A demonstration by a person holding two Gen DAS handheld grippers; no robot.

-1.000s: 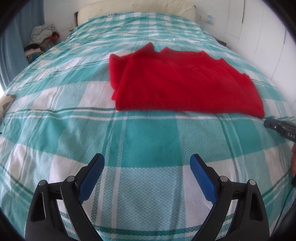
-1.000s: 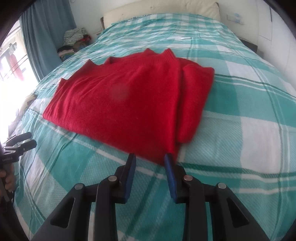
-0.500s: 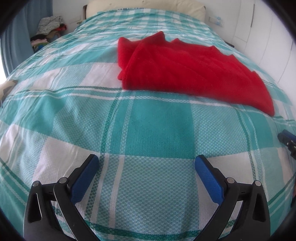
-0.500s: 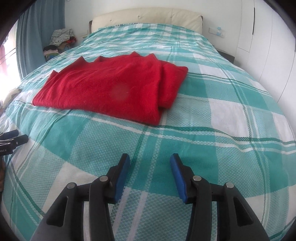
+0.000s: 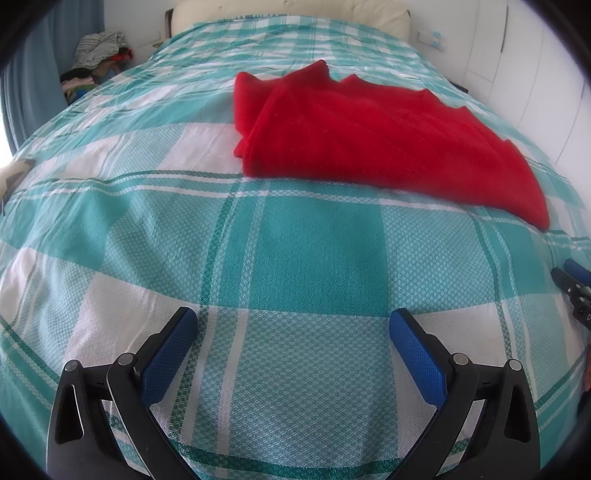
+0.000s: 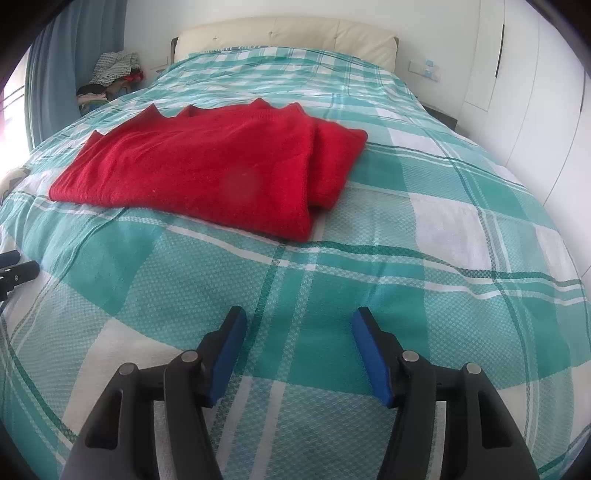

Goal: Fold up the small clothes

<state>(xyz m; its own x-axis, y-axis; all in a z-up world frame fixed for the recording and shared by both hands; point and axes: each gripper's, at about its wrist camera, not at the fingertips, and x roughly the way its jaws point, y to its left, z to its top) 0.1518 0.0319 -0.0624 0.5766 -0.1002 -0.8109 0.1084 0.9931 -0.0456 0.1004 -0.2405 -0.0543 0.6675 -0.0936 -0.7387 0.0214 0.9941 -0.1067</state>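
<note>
White walls and a cream padded headboard frame a bed under a teal-and-white checked woven bedspread. At far left, beside a blue curtain, sits a heap of mixed clothes. Nearer the middle, a folded red knitted sweater lies flat on the bedspread, well ahead of both tools. The left gripper hangs over bare bedspread with its blue-padded jaws wide apart and nothing between them. The right gripper is opening its jaws, which also hold nothing.
</note>
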